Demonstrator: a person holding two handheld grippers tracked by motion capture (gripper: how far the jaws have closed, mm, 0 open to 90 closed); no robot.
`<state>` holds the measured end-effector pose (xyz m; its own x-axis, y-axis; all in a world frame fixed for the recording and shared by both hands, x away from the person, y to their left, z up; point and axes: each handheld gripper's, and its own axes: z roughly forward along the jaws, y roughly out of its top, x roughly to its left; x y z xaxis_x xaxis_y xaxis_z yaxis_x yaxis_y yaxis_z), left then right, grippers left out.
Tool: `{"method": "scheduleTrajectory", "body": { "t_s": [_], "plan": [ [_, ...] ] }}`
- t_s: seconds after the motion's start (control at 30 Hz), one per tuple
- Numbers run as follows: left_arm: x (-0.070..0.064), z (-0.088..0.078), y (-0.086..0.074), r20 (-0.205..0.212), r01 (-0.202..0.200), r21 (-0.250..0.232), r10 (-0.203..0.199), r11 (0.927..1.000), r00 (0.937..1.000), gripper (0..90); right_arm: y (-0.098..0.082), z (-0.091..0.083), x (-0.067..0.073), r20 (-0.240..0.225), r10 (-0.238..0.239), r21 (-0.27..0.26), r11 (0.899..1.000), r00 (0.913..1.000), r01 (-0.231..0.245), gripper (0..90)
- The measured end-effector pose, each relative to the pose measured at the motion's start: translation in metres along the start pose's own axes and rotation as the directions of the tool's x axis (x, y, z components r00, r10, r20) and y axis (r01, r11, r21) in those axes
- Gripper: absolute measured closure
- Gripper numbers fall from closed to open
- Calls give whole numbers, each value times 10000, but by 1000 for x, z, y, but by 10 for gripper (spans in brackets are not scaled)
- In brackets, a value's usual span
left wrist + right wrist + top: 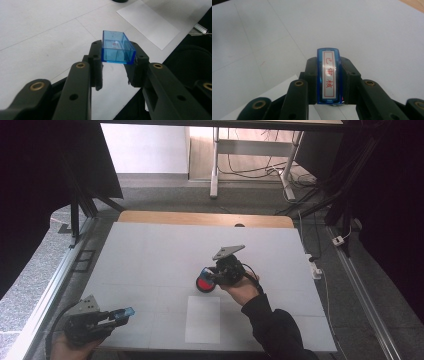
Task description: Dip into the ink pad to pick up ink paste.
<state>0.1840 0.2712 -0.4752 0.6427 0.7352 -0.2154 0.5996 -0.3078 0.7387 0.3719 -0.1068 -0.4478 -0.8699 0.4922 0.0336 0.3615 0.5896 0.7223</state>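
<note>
Left gripper (117, 67) pinches a blue cap (117, 48) — right gripper (329, 82) grips a blue stamp (329, 75), perhaps beside the red pad (203, 284).

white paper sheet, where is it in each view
High view: the white paper sheet lies near the table's front edge, between the two grippers.
Left gripper view: top right, beyond the blue clear cap.
Right gripper view: a corner at bottom left, beside the jaws.
Shared landmark: the white tabletop.

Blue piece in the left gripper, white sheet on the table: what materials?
Blue cap: likely clear tinted hard plastic with a glossy finish; the table shows through its walls and the edges catch light. White sheet: probably paper; flat, thin, matte, no glare.
</note>
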Motion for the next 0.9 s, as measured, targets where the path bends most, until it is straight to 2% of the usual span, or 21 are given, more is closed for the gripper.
{"method": "scheduleTrajectory", "body": {
  "t_s": [0.63,0.9],
  "plan": [
    [0,0,0,30,-4,46,4,10000,10000,687,-3,32,-12,414,-71,990,9951,9991,29,714],
    [0,0,0,34,2,48,-2,10000,10000,687,-4,40,-15,510,-122,1196,9928,9986,61,714]
  ]
}}
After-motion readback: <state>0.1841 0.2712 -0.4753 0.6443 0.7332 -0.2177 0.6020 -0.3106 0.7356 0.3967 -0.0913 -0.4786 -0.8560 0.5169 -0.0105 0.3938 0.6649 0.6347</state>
